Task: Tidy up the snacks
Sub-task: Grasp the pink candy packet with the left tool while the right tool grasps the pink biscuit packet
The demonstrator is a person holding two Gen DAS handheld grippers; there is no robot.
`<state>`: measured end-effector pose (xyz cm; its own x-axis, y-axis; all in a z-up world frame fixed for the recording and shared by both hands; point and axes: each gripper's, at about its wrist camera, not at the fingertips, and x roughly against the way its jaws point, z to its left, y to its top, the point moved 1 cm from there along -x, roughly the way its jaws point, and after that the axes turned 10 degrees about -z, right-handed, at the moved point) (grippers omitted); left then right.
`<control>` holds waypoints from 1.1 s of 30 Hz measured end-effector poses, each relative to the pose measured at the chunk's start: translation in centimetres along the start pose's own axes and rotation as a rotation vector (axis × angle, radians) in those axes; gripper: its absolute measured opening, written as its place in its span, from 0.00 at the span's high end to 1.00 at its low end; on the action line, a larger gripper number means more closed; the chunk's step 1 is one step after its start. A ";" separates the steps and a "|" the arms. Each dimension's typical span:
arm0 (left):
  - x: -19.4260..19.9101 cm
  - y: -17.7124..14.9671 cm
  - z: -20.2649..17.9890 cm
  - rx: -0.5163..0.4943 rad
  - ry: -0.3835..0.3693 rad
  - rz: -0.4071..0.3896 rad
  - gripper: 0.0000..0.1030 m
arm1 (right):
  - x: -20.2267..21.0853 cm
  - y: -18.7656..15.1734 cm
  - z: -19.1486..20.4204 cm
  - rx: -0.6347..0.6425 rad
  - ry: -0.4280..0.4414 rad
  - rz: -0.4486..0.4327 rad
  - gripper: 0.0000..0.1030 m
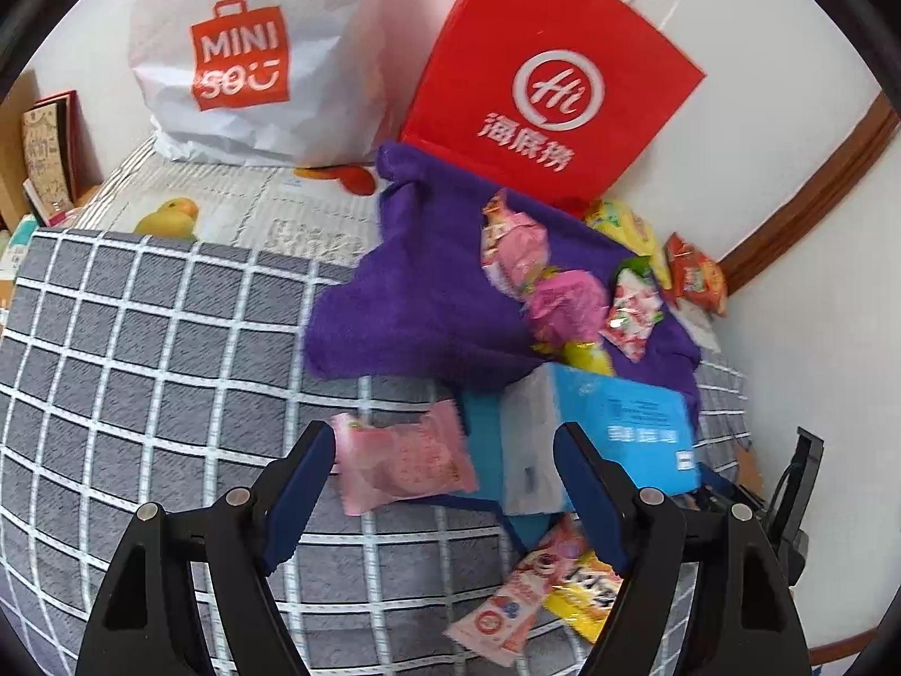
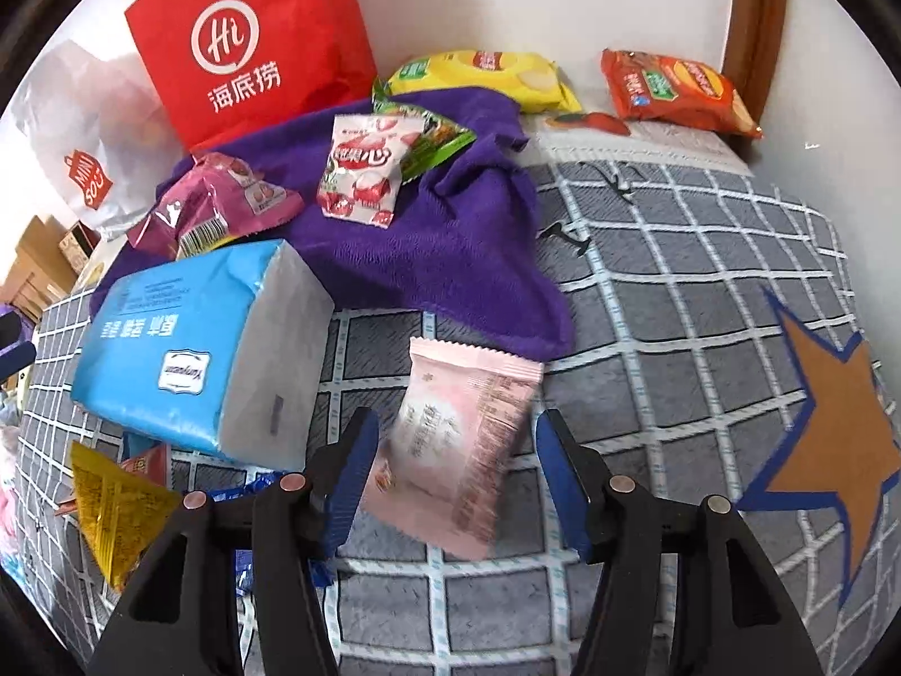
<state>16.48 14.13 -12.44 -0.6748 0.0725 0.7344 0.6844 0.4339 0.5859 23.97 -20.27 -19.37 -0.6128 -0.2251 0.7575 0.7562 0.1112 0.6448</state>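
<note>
A pale pink snack packet (image 2: 456, 445) lies on the grey checked bedspread (image 2: 676, 338); it also shows in the left wrist view (image 1: 402, 459). My right gripper (image 2: 453, 439) is open, its fingers on either side of this packet. My left gripper (image 1: 445, 450) is open, above the packet and a blue tissue pack (image 1: 597, 434). More snacks lie on a purple towel (image 2: 450, 236): a red-white candy bag (image 2: 363, 169), a magenta packet (image 2: 214, 203), a green one (image 2: 433, 141).
A red paper bag (image 2: 253, 50) and a white Miniso bag (image 1: 253, 50) stand at the wall. Yellow (image 2: 484, 76) and orange (image 2: 676, 90) chip bags lie near the wall. A yellow packet (image 2: 112, 512) and a pink stick packet (image 1: 518, 597) lie by the tissue pack (image 2: 191, 349).
</note>
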 end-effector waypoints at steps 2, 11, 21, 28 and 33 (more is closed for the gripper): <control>-0.6 -0.1 0.3 -0.013 0.025 0.015 0.24 | -0.1 -0.1 0.0 0.014 -0.039 -0.038 0.56; -4.8 -2.0 1.1 0.011 0.045 0.079 0.25 | 0.1 -1.2 0.1 0.064 -0.042 -0.120 0.57; -6.2 -2.8 1.0 -0.009 0.048 0.008 0.25 | 0.0 -1.1 0.0 0.052 -0.036 -0.127 0.56; -6.7 -3.5 -0.5 -0.144 0.124 -0.036 0.24 | 0.0 -1.2 -0.1 0.050 -0.033 -0.128 0.56; -6.9 -3.9 -0.7 -0.174 0.148 -0.061 0.24 | 0.0 -1.2 -0.1 0.046 -0.030 -0.130 0.55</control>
<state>18.65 11.37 -19.52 -0.6771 -0.0865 0.7308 0.6897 0.2716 0.6712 23.10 -20.45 -20.15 -0.7121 -0.2116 0.6694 0.6590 0.1276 0.7413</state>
